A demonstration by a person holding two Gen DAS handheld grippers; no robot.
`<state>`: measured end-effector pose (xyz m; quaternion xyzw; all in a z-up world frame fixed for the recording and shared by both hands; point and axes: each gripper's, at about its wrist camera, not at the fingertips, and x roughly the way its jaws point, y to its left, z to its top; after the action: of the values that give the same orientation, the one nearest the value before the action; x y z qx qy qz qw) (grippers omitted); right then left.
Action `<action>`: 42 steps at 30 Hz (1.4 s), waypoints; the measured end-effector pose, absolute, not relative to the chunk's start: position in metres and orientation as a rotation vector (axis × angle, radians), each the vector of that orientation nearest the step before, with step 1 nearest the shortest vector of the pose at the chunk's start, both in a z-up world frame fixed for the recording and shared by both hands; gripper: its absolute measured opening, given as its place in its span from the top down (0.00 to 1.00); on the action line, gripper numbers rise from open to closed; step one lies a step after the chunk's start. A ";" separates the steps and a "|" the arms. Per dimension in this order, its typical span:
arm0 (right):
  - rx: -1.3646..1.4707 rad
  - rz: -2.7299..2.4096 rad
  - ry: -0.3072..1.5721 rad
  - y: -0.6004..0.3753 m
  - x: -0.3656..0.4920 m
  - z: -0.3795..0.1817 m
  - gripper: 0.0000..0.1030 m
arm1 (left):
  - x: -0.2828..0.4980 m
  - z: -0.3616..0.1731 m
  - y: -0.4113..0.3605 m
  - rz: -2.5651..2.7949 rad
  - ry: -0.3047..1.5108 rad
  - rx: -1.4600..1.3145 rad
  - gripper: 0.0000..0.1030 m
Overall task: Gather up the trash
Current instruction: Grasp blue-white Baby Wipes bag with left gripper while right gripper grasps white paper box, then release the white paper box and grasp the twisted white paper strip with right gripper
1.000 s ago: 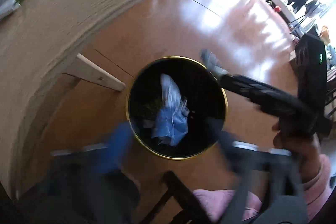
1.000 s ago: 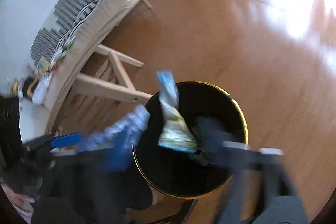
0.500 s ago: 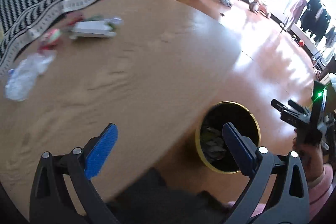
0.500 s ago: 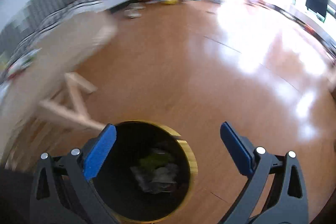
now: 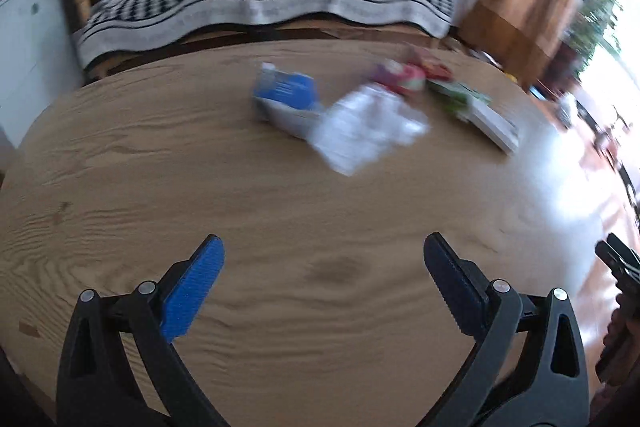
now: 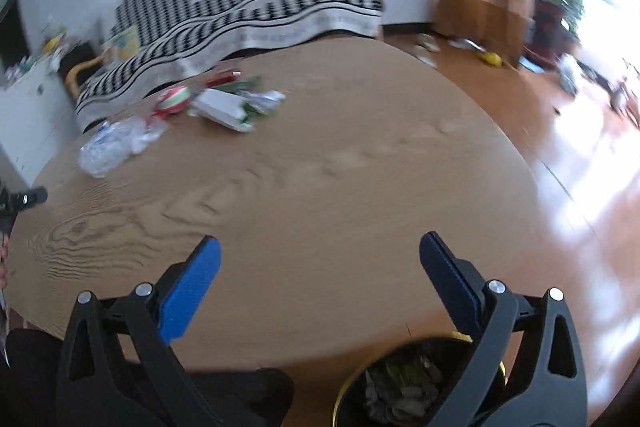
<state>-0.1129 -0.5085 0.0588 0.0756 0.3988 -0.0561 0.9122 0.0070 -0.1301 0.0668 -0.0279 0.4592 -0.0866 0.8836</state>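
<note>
Both the left gripper [image 5: 323, 259] and right gripper [image 6: 319, 257] hang wide open, empty, over the wooden table [image 5: 200, 187]; far across it sits blurry litter, probably a crumpled clear wrapper [image 5: 366, 129].

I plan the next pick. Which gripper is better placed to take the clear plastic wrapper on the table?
Probably the left gripper: it is open and empty, and the clear plastic wrapper lies almost straight ahead. From the open right gripper, the wrapper sits far to the left.
</note>
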 end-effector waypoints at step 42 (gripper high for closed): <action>-0.129 0.339 0.972 -0.425 0.110 0.018 0.63 | 0.160 -0.001 -0.111 -0.154 1.048 -0.069 0.65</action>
<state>0.1098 -0.4250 0.0176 -0.0618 0.4643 0.1620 0.8686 0.1597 -0.1107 -0.0007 -0.0331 0.4997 -0.0733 0.8624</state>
